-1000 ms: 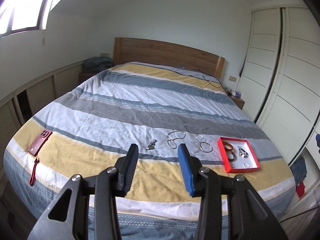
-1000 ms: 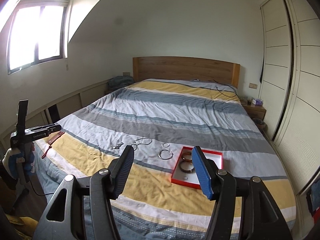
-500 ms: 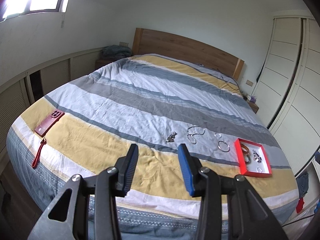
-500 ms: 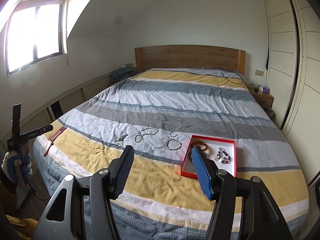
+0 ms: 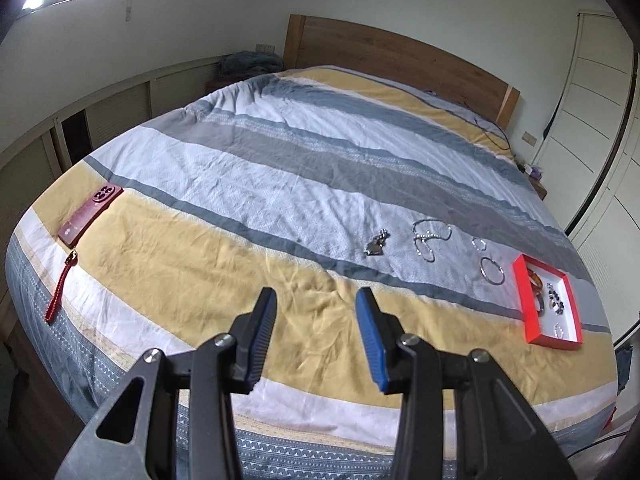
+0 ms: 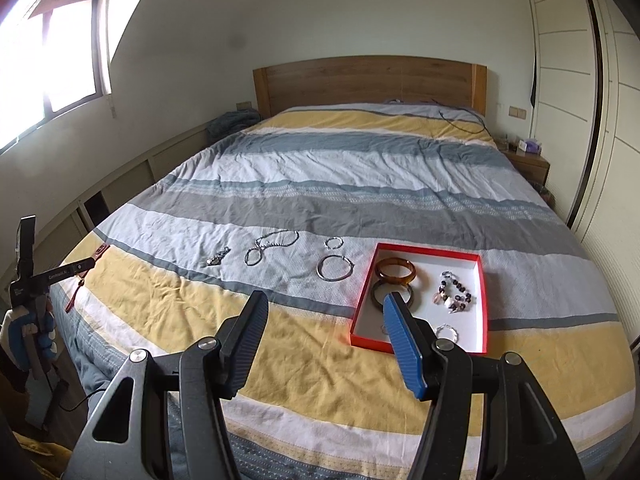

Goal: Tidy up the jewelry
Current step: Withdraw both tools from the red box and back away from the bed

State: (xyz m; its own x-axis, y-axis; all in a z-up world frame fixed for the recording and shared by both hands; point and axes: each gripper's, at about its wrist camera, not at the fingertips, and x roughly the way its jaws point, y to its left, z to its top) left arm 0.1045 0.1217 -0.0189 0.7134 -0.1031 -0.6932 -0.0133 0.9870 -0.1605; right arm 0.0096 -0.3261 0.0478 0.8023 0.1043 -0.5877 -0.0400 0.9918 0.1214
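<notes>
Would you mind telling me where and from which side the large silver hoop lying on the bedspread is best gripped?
Grip the large silver hoop on its near rim, coming from above with one finger inside the ring and one outside. It lies flat on the bedspread, so a sideways approach would probably only push it. The right gripper is open and nearest; the red tray leaves the hoop's right side tight.

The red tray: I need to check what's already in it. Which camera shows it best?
The right wrist view: the red tray sits near and central, showing two bangles and beaded pieces inside. The left wrist view has the tray small and distorted at the right edge.
</notes>
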